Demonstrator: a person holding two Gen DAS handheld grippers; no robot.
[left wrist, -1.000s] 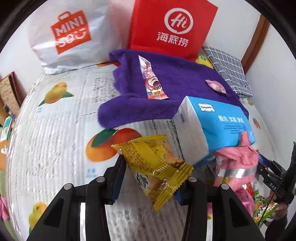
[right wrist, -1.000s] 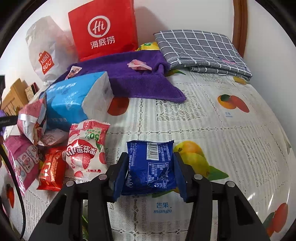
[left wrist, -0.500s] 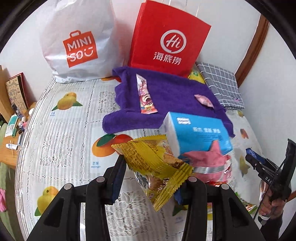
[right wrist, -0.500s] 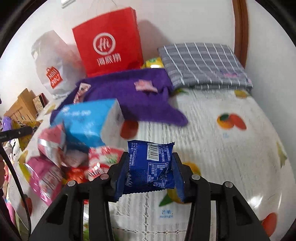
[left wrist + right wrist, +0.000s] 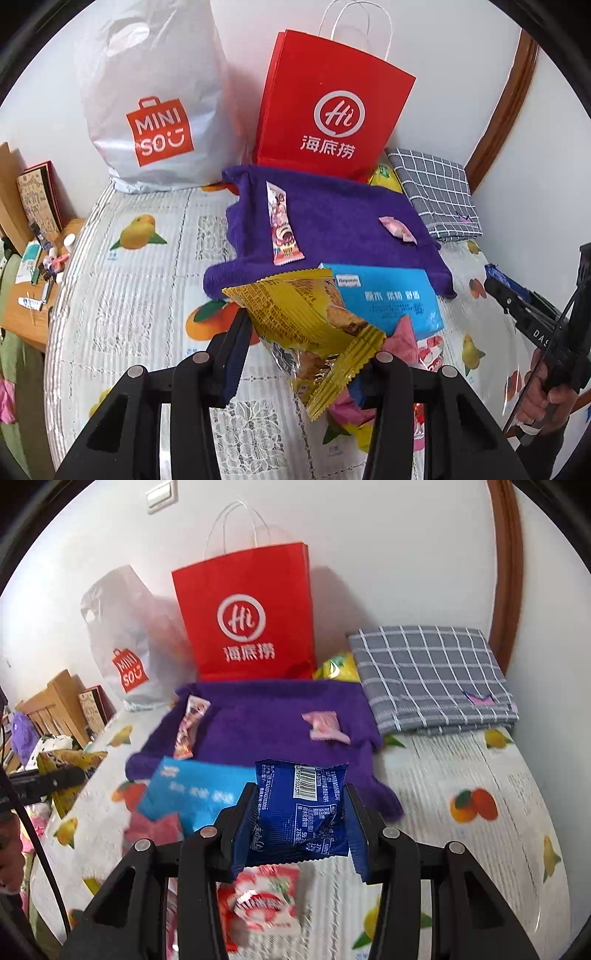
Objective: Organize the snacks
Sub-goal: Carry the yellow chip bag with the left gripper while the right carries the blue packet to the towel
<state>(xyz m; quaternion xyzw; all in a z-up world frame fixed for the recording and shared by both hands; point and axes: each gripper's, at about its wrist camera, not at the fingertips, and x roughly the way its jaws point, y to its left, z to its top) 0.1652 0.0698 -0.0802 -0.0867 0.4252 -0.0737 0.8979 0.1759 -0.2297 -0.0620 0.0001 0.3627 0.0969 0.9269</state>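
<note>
Both packets lifted, red bag (image 5: 332, 107) upright

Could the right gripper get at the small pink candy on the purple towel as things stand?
Probably not yet: the right gripper is shut on a blue packet. The path to the pink candy on the purple towel looks clear.

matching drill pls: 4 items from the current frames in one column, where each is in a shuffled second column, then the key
Items
1. yellow snack pack
2. blue snack pack
3. pink candy
4. red paper bag

Places
A. lying on the purple towel
B. clamped in the right tongs
C. standing against the wall, behind the towel
D. clamped in the left tongs

Pairs: 1-D, 2-B, 3-A, 4-C
</note>
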